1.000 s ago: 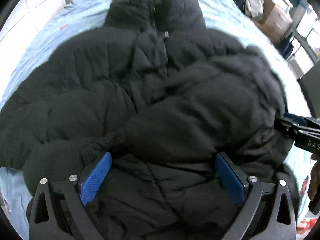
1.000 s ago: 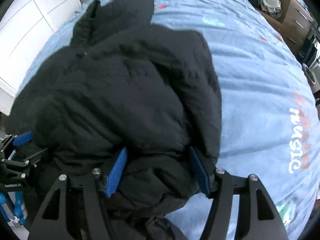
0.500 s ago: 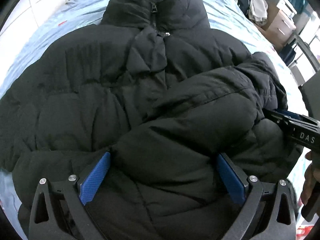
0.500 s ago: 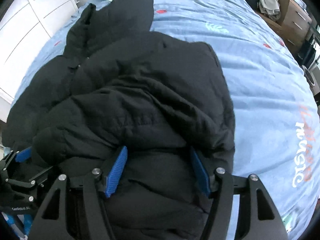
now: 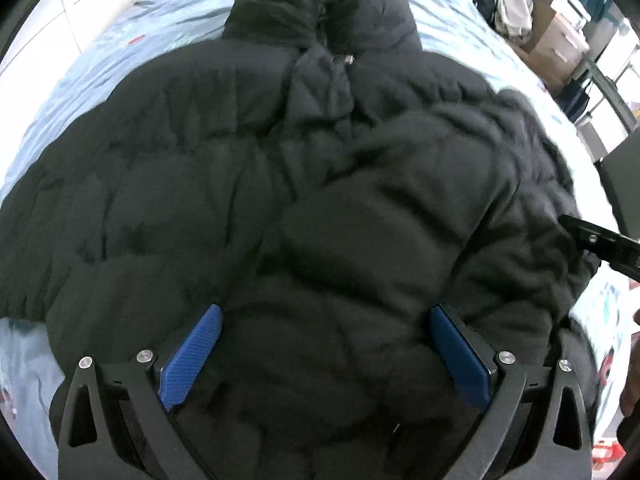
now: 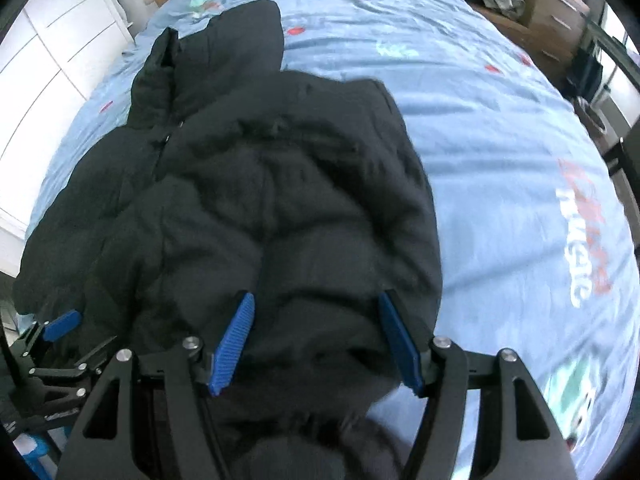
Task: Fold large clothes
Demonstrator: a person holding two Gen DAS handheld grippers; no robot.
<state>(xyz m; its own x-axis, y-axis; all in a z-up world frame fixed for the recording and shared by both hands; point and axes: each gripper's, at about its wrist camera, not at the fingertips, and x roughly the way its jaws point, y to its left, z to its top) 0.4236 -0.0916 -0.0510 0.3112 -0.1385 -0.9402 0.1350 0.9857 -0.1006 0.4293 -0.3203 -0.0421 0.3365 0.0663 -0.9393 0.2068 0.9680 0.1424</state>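
**2 tongs spread wide over 1 black jacket on the bed**

1 black puffer jacket (image 5: 248,184) lies front-up on the bed (image 6: 500,140), which is covered in a light blue printed sheet. Its collar (image 5: 324,12) points toward the far end, with the zipper pull (image 5: 349,59) just below it. 1 sleeve (image 5: 400,200) is folded across the chest, lying diagonally over the front panel.

The left tongs (image 5: 325,354) sit low at the hem, blue pads (image 5: 192,360) well apart, padded fabric bulging between them; neither pad visibly pinches it. The right tongs (image 6: 316,338) stand at the jacket's right edge, likewise spread wide, with fabric bulging between the pads (image 6: 234,344). Whether either pair bears on the cloth cannot be told.

White drawers (image 6: 52,52) stand beyond the bed's left side, wooden furniture (image 6: 552,12) at the far right.
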